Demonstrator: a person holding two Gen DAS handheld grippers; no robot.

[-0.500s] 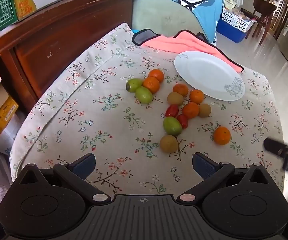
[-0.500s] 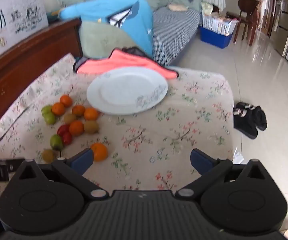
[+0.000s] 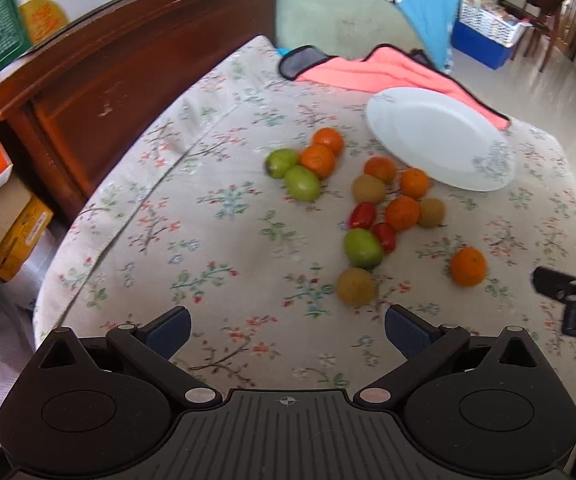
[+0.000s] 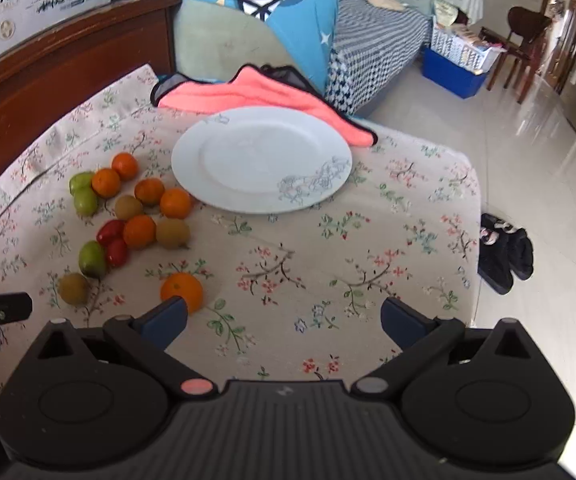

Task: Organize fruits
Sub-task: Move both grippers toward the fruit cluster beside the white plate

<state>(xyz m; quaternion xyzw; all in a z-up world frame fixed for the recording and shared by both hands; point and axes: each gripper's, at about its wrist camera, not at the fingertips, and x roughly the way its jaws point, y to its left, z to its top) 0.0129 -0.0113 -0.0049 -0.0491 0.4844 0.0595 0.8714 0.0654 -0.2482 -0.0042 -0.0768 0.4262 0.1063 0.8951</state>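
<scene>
I hold my left gripper (image 3: 287, 326) tilted down over the floral tablecloth (image 3: 216, 240), jaws spread wide and empty. My right gripper (image 4: 284, 320) tilts down over the same cloth, jaws equally wide, gripping nothing

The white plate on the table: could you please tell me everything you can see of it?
The white plate is round, glossy, apparently ceramic, with a wide rim and a grey-blue floral print on one side. It lies flat and empty on the floral tablecloth; its far edge overlaps the pink cloth. An orange sits at its rim; contact is unclear.
</scene>
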